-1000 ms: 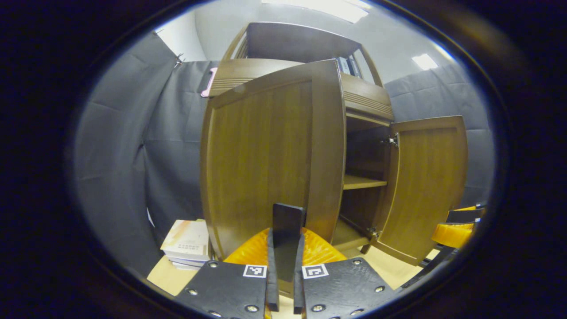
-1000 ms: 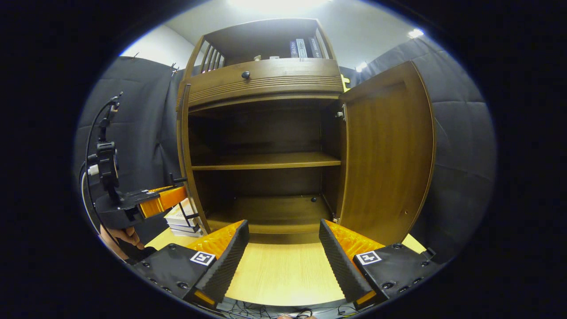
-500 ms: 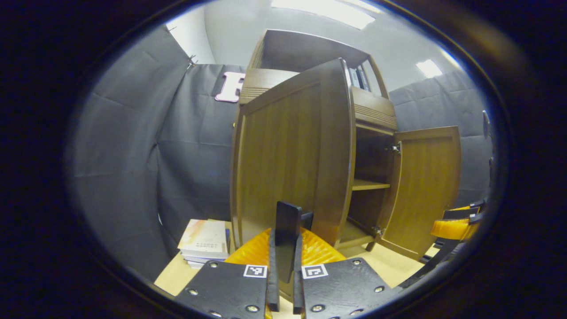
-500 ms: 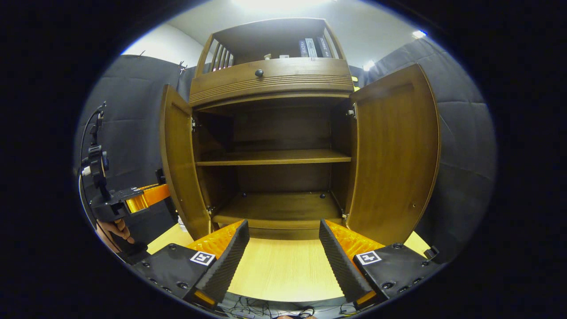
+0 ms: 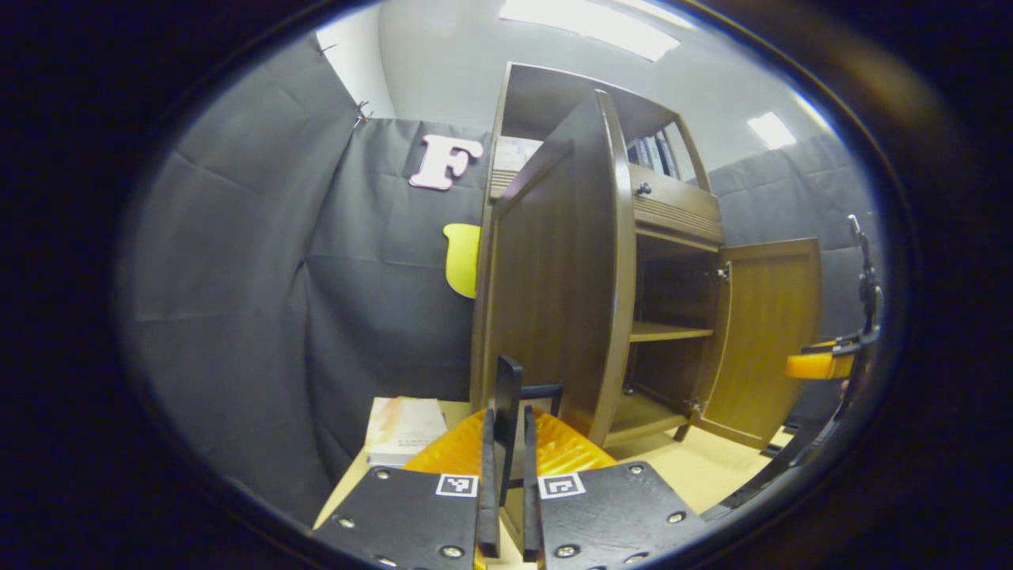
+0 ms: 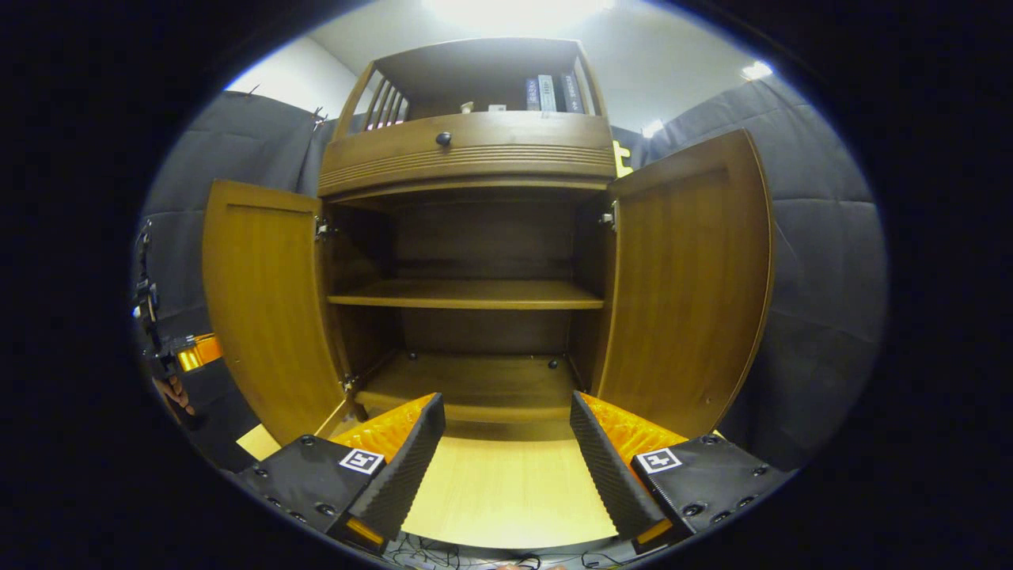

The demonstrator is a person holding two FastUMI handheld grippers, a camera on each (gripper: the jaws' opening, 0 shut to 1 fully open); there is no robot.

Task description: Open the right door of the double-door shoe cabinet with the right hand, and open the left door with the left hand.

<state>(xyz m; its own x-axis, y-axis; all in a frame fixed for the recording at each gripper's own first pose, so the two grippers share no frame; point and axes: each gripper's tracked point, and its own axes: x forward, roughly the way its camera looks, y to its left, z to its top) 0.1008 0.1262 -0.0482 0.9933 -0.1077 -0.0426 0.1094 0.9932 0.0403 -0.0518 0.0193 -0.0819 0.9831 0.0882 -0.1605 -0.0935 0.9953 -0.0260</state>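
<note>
The brown wooden shoe cabinet (image 6: 467, 158) stands with both doors swung wide. In the left gripper view its left door (image 5: 554, 277) is seen almost edge-on. My left gripper (image 5: 514, 396) is shut on the dark handle (image 5: 544, 389) low on that door. In the right gripper view the left door (image 6: 261, 301) and the right door (image 6: 688, 277) flank the bare inner shelf (image 6: 467, 293). My right gripper (image 6: 506, 443) hangs open over the table in front of the cabinet, touching nothing. It also appears far right as the right gripper (image 5: 815, 364).
A drawer with a dark knob (image 6: 443, 139) sits above the doors, and books (image 6: 546, 91) stand on the top shelf. A stack of books (image 5: 404, 427) lies on the light wooden table (image 6: 506, 491) left of the cabinet. A hand (image 6: 174, 392) holds the left gripper (image 6: 194, 352).
The left door has swung from partly open to wide open, and my left gripper moved left with its handle. The right door and the open right gripper have barely moved.
</note>
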